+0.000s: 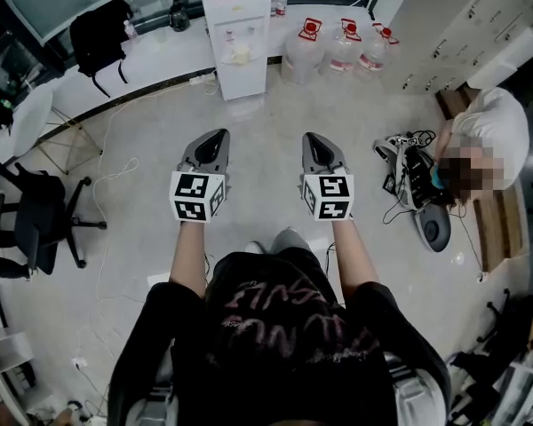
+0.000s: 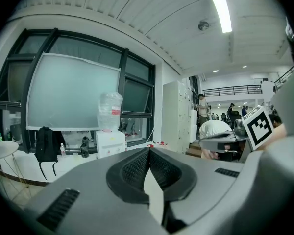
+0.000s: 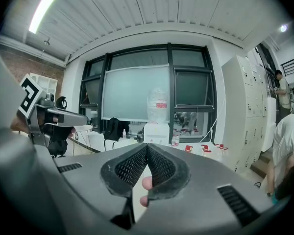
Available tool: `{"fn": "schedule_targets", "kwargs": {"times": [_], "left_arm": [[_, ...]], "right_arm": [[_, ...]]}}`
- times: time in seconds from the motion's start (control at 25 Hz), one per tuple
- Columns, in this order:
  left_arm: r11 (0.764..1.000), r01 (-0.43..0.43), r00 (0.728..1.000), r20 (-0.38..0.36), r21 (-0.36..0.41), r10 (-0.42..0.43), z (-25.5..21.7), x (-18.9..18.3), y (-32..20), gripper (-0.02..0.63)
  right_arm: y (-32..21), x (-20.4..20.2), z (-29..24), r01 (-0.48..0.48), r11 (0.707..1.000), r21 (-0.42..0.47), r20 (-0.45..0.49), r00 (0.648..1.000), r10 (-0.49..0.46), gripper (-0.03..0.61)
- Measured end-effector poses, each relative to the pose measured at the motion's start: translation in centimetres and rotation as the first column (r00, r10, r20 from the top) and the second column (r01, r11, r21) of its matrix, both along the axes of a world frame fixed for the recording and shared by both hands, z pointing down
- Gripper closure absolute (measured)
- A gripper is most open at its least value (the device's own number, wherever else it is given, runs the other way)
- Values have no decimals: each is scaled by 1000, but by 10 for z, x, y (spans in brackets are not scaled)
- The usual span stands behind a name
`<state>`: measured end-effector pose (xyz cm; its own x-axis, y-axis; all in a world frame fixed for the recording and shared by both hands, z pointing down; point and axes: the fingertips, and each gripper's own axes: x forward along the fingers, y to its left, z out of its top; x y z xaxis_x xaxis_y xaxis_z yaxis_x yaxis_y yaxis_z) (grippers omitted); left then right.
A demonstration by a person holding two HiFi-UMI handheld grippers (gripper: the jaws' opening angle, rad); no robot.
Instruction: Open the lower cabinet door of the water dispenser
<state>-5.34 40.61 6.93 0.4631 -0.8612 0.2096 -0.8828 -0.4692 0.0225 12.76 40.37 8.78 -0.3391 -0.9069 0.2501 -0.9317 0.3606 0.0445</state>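
We hold two grippers side by side: left gripper [image 1: 215, 137] and right gripper [image 1: 314, 138], each with jaws closed tip to tip, gripping nothing. One water dispenser [image 1: 237, 43] stands ahead against the window ledge, well apart. Three water jugs [image 1: 342, 47] sit beside it.

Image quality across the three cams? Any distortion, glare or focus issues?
Head view: strong barrel distortion, even light, water dispenser sharp. Left gripper view: fisheye with dark corners, ceiling light blown out, left tongs softer than the background. Right gripper view: same dark corners, strip lamp clipped, right tongs slightly soft up close.
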Motion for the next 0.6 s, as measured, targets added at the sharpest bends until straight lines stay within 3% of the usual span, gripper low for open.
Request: {"fn": "schedule_targets", "kwargs": {"times": [0.6], "left_arm": [[998,2,1000,25,-66,-1,28,9,-74,601]], "right_arm": [[-81,13,21,4,999,-36,25,1000,-3,565]]}}
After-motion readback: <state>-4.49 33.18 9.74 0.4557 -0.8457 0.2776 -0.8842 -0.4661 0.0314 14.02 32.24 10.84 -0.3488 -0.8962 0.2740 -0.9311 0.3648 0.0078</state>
